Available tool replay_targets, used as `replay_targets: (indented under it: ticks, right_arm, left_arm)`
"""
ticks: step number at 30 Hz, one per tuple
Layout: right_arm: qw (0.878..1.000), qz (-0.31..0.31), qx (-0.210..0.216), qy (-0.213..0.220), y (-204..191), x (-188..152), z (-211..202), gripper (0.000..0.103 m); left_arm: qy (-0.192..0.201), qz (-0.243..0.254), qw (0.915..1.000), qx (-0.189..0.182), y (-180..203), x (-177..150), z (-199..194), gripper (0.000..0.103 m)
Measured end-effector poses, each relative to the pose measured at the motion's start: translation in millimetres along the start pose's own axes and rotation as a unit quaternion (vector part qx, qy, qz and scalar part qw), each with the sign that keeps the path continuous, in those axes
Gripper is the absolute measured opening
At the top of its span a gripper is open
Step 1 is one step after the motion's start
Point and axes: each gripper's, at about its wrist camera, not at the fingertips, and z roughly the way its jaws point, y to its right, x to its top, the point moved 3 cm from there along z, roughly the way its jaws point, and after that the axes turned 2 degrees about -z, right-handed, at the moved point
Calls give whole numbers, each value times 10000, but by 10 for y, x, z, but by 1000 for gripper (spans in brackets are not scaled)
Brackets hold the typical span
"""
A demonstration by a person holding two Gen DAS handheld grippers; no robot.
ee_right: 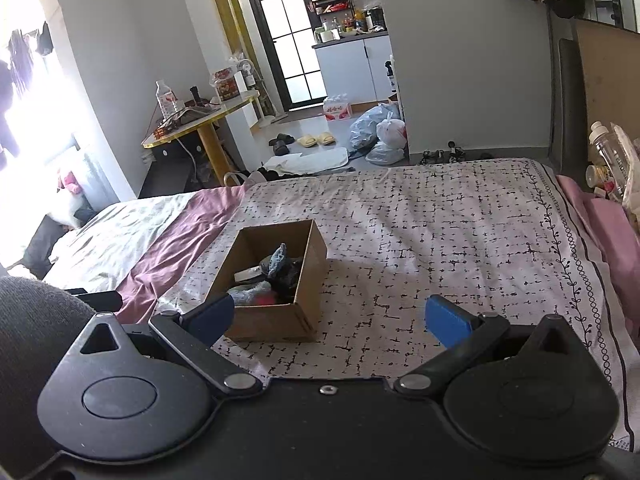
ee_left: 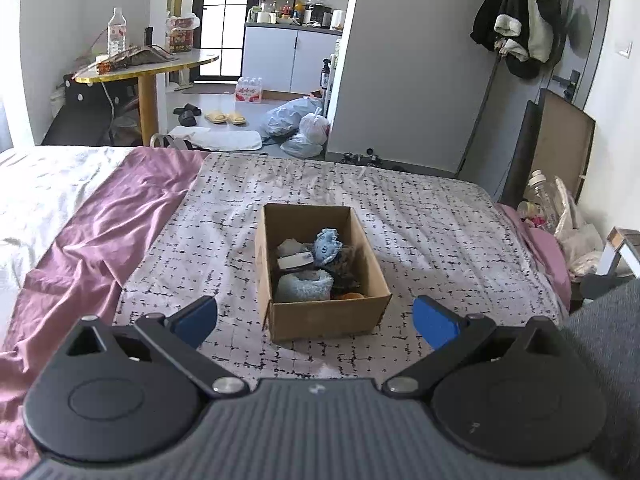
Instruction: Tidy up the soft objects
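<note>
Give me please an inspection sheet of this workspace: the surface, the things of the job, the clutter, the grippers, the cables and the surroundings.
Surface: bed with patterned sheet, wrinkled; purple cover bunched at its left.
Job's things: open cardboard box on the sheet, holding soft items: a light blue fluffy piece, a blue knitted piece, dark fabric, something orange.
Clutter: no loose items seen on the sheet.
Grippers: left gripper open, empty, facing the box; right gripper open, empty, box at its left finger.
Cables: white cable hanging under the round table.
Surroundings: water bottle on that table, slippers and plastic bags on floor, clothes hanging.
</note>
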Motion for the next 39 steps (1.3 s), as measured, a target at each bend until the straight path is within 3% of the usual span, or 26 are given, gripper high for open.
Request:
replay_targets:
  ticks: [15, 39]
  right_arm:
    - [9998, 11, 173, -131, -44, 5, 69, 103]
    - [9995, 70, 267, -118, -51, -7, 75, 102]
  left_arm:
    - [-191, -65, 9996, -191, -43, -18, 21, 103]
    - [-76, 28, 10000, -34, -30, 4, -19, 103]
